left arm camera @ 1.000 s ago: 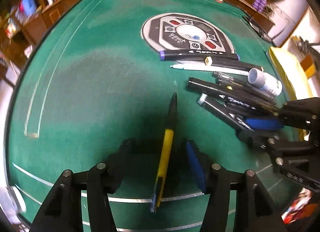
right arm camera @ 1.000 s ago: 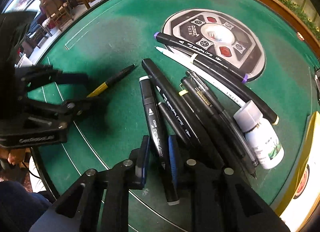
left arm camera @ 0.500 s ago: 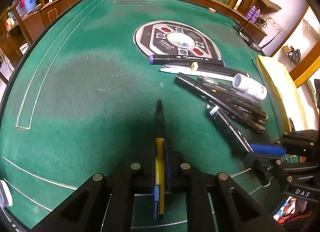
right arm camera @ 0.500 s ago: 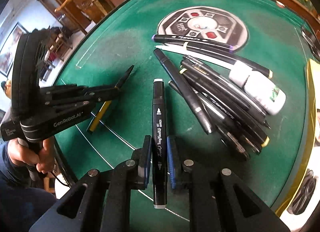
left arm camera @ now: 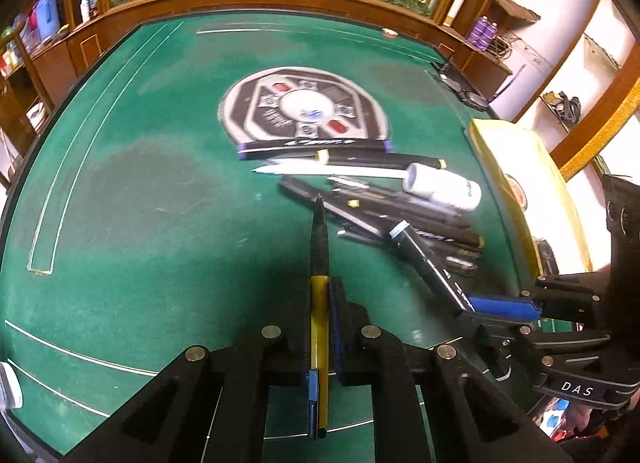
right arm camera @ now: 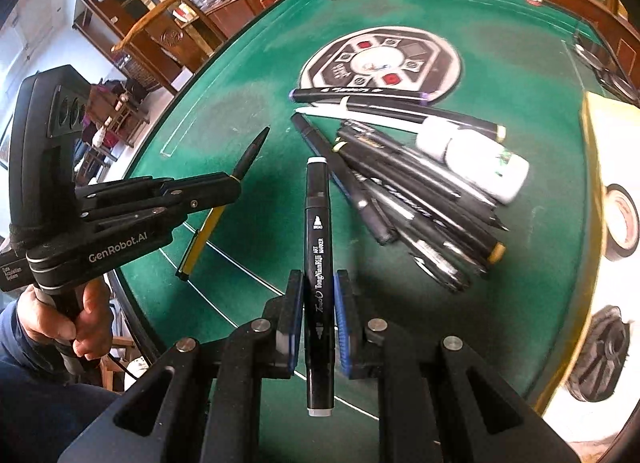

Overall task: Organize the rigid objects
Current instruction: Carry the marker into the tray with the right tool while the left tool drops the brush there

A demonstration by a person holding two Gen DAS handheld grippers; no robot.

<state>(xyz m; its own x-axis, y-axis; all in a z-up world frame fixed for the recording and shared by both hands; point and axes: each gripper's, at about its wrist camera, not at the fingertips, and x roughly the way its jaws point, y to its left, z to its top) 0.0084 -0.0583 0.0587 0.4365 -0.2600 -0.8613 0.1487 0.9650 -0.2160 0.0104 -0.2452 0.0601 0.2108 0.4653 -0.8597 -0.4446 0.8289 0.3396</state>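
Both pens have been lifted off the green table [left arm camera: 152, 199] since earlier: the yellow-black pen [left arm camera: 319, 327] is clamped in the left gripper [left arm camera: 320, 327], the black art marker [right arm camera: 319, 263] in the right gripper [right arm camera: 319, 303], beside the pen pile [right arm camera: 420, 199].

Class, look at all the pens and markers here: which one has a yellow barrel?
The yellow-barrelled pen, clamped in the left gripper; the other pens and markers have black or white barrels.

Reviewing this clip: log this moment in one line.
left gripper: shut on yellow-black pen | right gripper: shut on black art marker | pen pile: on table
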